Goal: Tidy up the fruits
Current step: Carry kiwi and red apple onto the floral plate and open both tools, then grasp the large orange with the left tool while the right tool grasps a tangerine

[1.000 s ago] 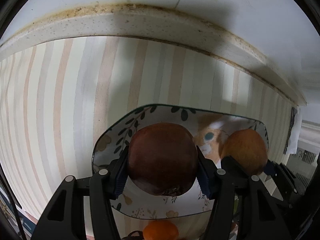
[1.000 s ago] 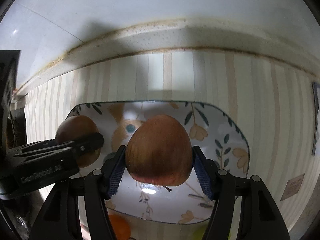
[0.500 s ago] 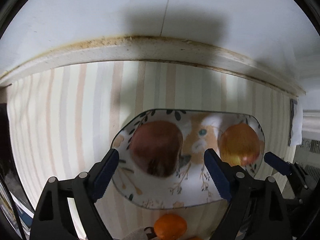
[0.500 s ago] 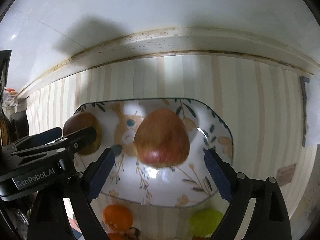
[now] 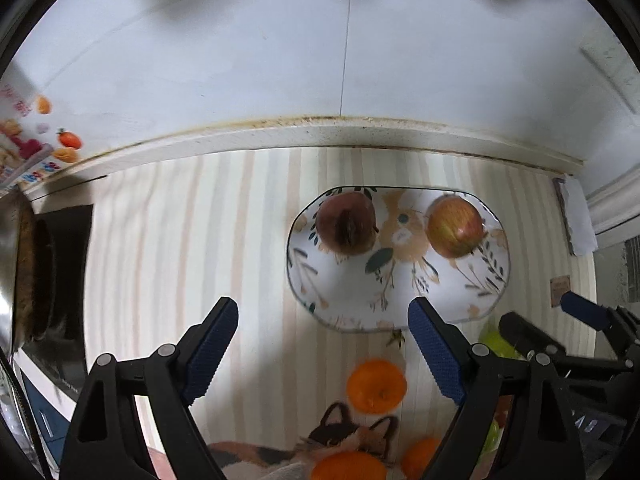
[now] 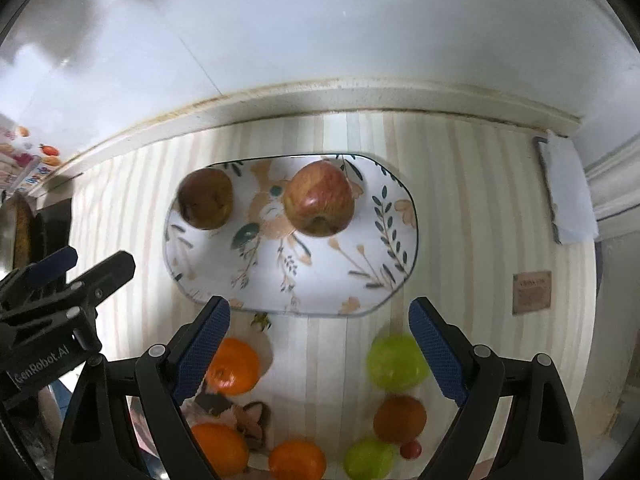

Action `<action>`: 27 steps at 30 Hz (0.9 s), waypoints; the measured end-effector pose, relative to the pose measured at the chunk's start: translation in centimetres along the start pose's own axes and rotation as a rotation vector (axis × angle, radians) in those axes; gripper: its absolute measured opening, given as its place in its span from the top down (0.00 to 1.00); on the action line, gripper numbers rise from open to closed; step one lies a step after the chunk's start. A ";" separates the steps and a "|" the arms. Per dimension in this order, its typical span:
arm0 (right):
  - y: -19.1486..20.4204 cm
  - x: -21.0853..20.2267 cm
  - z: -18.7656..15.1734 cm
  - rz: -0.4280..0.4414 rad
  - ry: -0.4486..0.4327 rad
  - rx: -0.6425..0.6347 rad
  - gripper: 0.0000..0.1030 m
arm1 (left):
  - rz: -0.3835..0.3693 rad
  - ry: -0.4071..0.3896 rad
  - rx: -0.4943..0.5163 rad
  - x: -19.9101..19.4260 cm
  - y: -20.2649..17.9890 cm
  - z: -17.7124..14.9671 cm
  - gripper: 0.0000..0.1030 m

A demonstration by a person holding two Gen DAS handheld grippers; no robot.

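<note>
A floral plate (image 5: pixel 400 304) (image 6: pixel 288 284) lies on the striped cloth and holds a dark red apple (image 5: pixel 346 222) (image 6: pixel 205 199) on its left and a red-yellow apple (image 5: pixel 455 226) (image 6: pixel 319 199) on its right. My left gripper (image 5: pixel 322 346) is open and empty, pulled back from the plate's near left edge. My right gripper (image 6: pixel 318 338) is open and empty above the plate's near edge. Several oranges (image 6: pixel 234 366) (image 5: pixel 376 386), green fruits (image 6: pixel 396 360) and a small red one (image 6: pixel 411 449) lie loose in front of the plate.
A cat-print mat (image 6: pixel 244 416) lies under some oranges. A dark stove and metal pan (image 5: pixel 24 264) stand at the left. The wall ledge (image 5: pixel 320 136) runs behind the cloth. A folded white cloth (image 6: pixel 568 196) and a small brown label (image 6: pixel 532 292) lie at the right.
Both grippers opened, released their apples onto the plate, then drew back and up. The plate looks smaller and loose fruits have come into view.
</note>
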State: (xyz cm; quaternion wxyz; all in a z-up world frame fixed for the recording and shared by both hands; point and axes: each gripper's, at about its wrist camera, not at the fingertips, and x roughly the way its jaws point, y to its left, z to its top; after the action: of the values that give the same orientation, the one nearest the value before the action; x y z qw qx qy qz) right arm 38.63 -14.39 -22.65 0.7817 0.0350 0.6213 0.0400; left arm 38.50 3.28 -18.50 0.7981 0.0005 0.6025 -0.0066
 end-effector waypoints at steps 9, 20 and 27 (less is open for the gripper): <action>0.7 -7.5 -4.9 -0.055 -0.168 -0.003 0.10 | 0.013 -0.136 -0.020 -6.7 0.3 -5.1 0.16; 0.6 -12.9 -10.0 -0.002 -0.239 0.026 0.10 | -0.038 -0.166 -0.022 -10.6 0.1 -9.4 0.16; -1.0 -10.2 -13.2 0.080 -0.137 0.077 0.10 | -0.053 0.015 0.028 -5.3 -0.6 -12.5 0.16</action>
State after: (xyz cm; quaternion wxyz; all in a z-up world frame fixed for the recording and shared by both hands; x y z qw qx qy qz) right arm 23.50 -16.40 -15.84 0.8183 0.0925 0.5655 0.0448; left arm 25.00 2.81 -16.83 0.7930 -0.0044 0.6081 -0.0363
